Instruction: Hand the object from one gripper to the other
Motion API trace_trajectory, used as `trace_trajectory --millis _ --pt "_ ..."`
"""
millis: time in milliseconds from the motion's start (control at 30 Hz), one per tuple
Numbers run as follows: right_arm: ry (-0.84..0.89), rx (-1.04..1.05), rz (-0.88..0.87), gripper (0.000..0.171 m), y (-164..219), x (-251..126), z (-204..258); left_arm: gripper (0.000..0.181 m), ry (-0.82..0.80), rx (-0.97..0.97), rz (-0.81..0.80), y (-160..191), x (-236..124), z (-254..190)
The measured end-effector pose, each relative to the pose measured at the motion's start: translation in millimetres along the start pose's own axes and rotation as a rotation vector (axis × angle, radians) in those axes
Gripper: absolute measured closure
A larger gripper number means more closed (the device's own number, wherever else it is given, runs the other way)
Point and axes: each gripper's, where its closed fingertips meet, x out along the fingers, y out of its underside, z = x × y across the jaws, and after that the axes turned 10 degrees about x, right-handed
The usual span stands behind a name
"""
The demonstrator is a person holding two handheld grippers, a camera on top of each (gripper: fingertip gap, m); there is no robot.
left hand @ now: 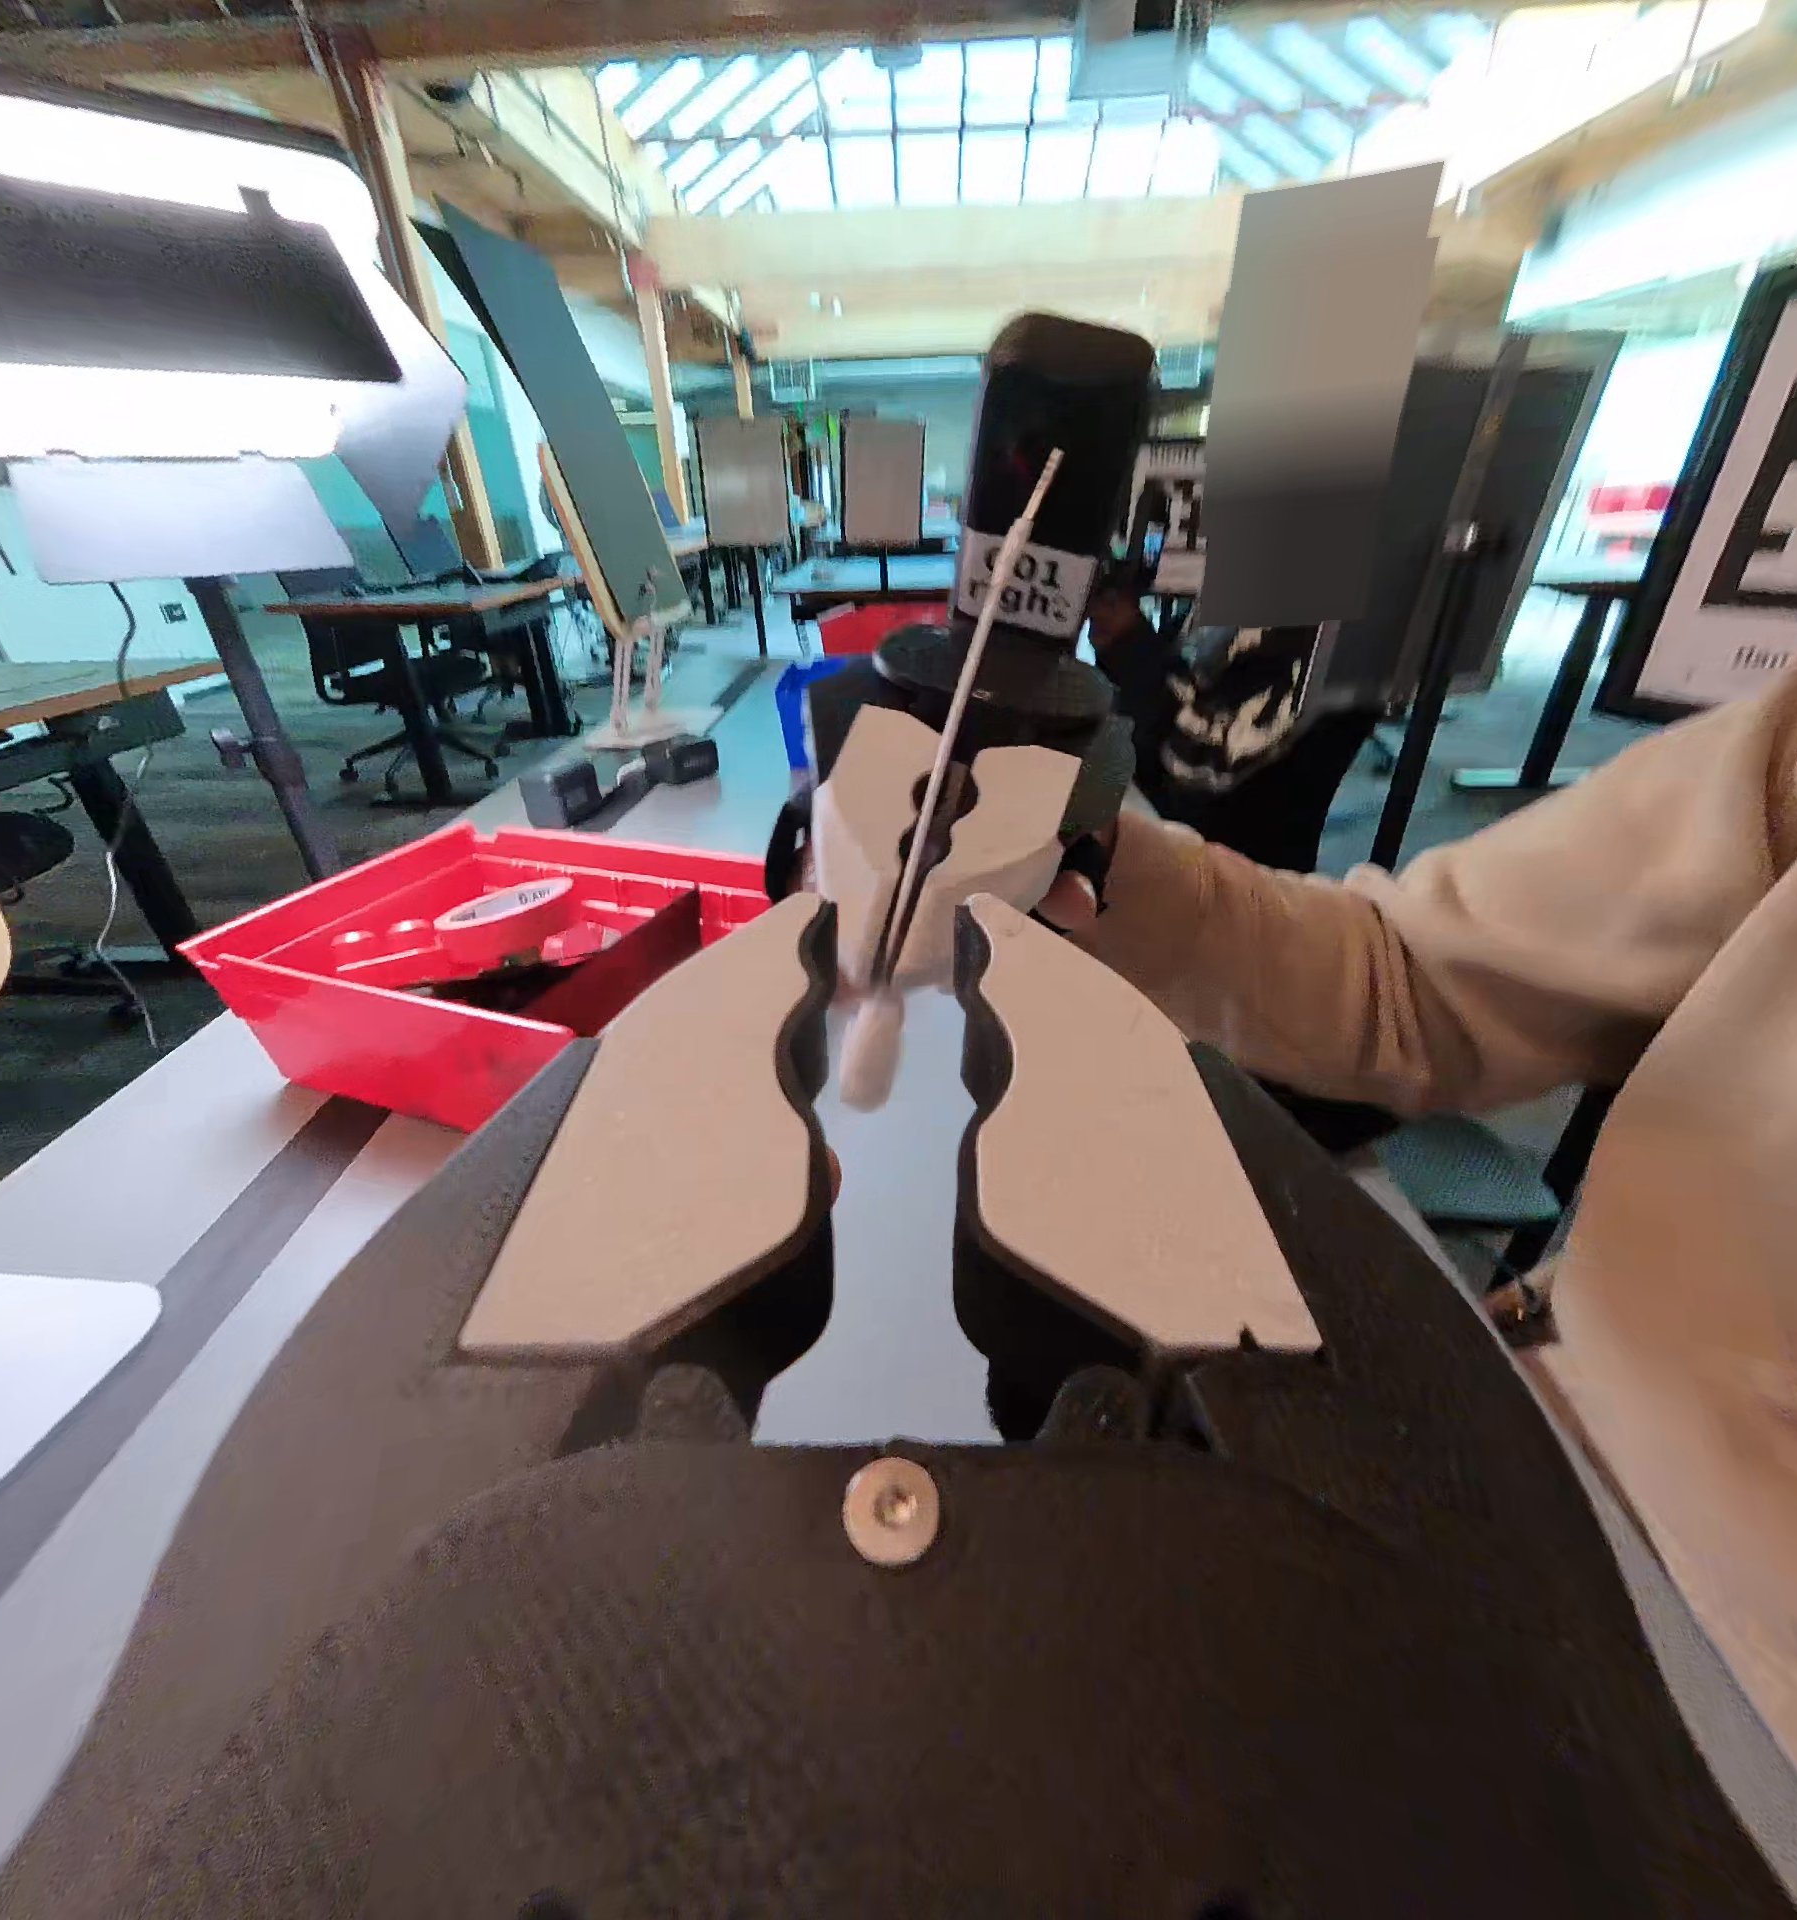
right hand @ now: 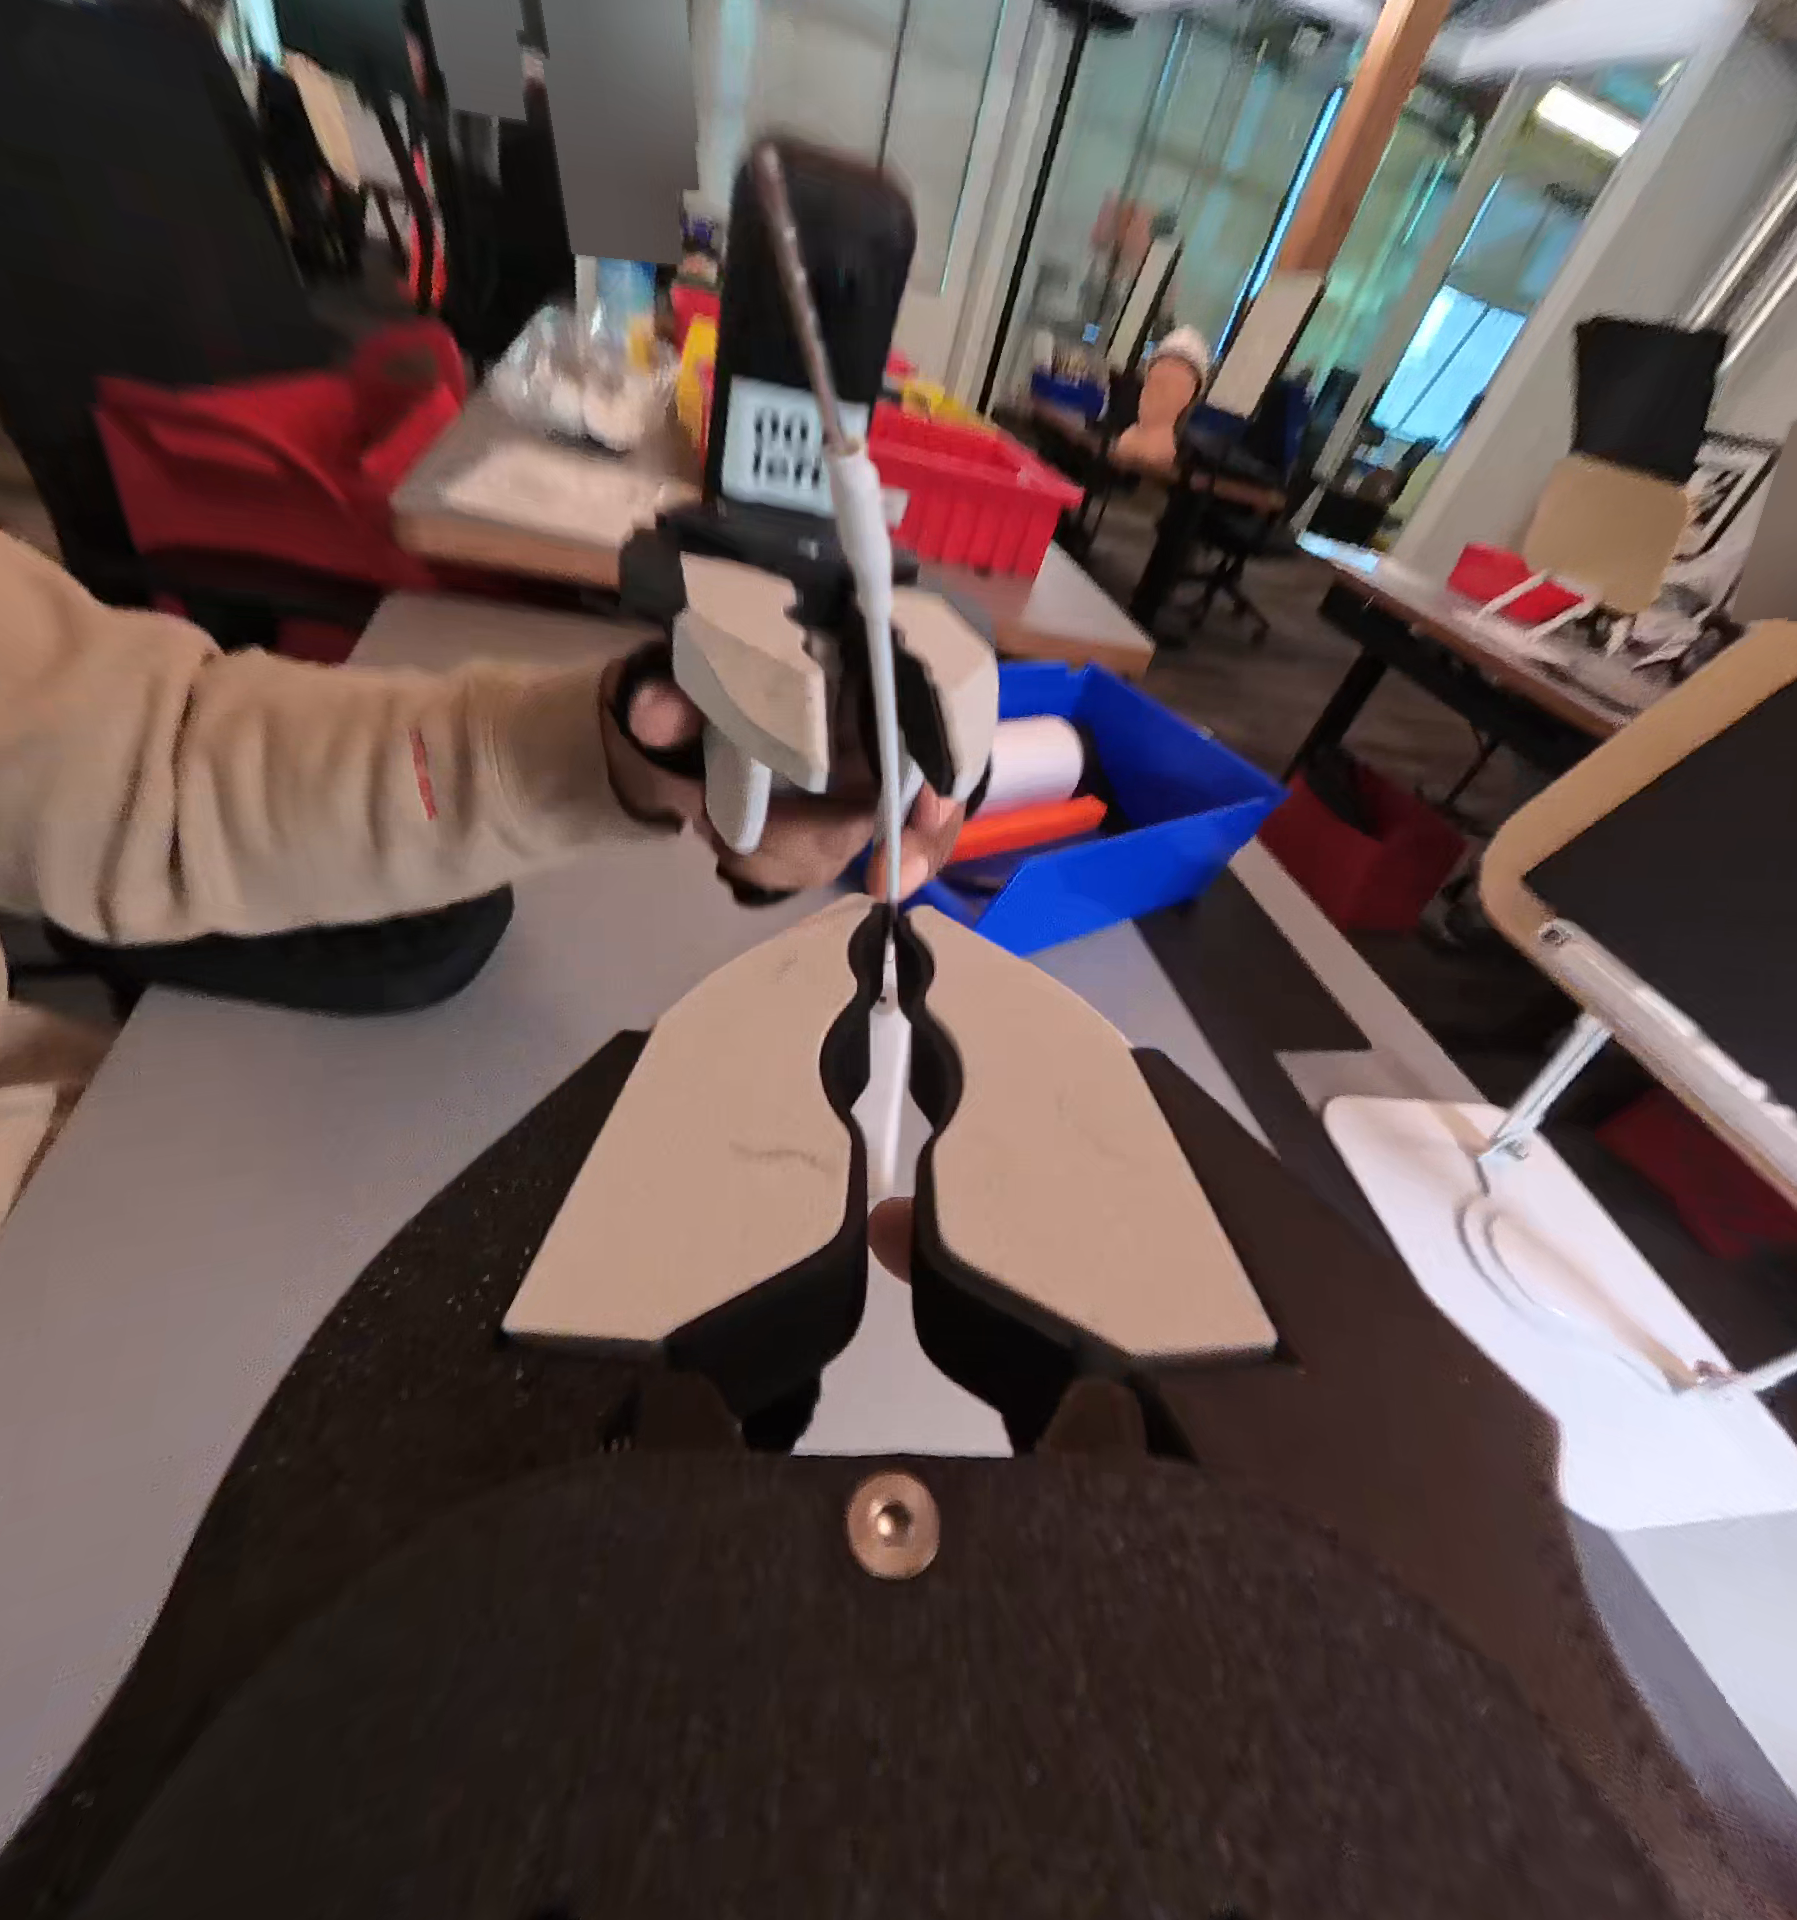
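Open workshop hall with desks, chairs and roof windows behind, somewhat blurred. Up front a grey table (left hand: 146,1174), seen in both views.

From the left wrist view: at 10 o'clock a big lit lamp panel (left hand: 146,312) on a stand. At 9 o'clock, standing on the table, a red bin (left hand: 354,997) with a white tape roll (left hand: 504,914) inside. At 3 o'clock a beige sleeve (left hand: 1393,966), reaching in to the right gripper (left hand: 935,821), which points toward the camera from 12 o'clock.

From the right wrist view: at 3 o'clock a dark screen (right hand: 1704,883) on a white base. At 1 o'clock a blue bin (right hand: 1133,862) on the table, with white and orange things in it.

Left gripper (left hand: 889,914) with fingers clearly apart, a wide gap between them. Right gripper (right hand: 889,935) closed tight, clamped on the thin rod (right hand: 878,665).

Thin rod up in the air above the table, running between the two grippers, tilted a little toward 1 o'clock in the left wrist view. White thicker end (left hand: 866,1049) hanging inside the gap of the left gripper, very near its 9 o'clock finger; contact with that finger not possible to tell because of blur. In the right wrist view, rod passing between the open fingers of the left gripper at 12 o'clock, metal end sticking out above it.
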Motion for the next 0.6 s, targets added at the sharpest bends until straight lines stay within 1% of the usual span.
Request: trace_trajectory --millis 67,100,133,167,267,367,433,467,533,600 --pt "-0.024 0.018 0.077 0.170 14.9 11.5 4.6 0.160 0.027 0.048 0.087 8.7 6.9 -10.3" --pt "-0.033 0.022 0.102 0.170 21.3 17.4 6.7 0.162 0.033 0.077 0.137 15.3 9.7 -13.6" --pt "-0.041 0.021 0.125 0.170 27.3 22.0 8.7 0.168 0.028 0.110 0.179 21.6 11.3 -14.5" --pt "-0.047 0.018 0.145 0.170 32.1 25.4 10.6 0.179 0.020 0.138 0.210 26.5 11.8 -14.0" --pt "-0.061 0.013 0.164 0.170 36.8 30.3 15.3 0.180 0.034 0.144 0.241 31.1 10.2 -14.1" --pt "-0.040 0.004 0.141 0.169 32.2 27.0 10.9 0.180 0.000 0.125 0.211 23.5 6.7 -6.8" --pt "-0.027 -0.002 0.111 0.153 24.2 17.0 5.6 0.180 -0.009 0.094 0.210 24.0 4.8 -2.8" --pt "-0.029 0.009 0.078 0.151 16.6 10.7 4.3 0.180 -0.012 0.087 0.217 26.6 4.7 -1.5" --pt "-0.049 0.037 -0.009 0.152 -0.7 1.7 6.5 0.180 0.003 0.069 0.216 30.5 7.8 -3.0" --pt "-0.060 0.045 -0.035 0.154 -5.5 3.3 10.4 0.180 0.022 0.055 0.215 33.8 13.0 -6.5"
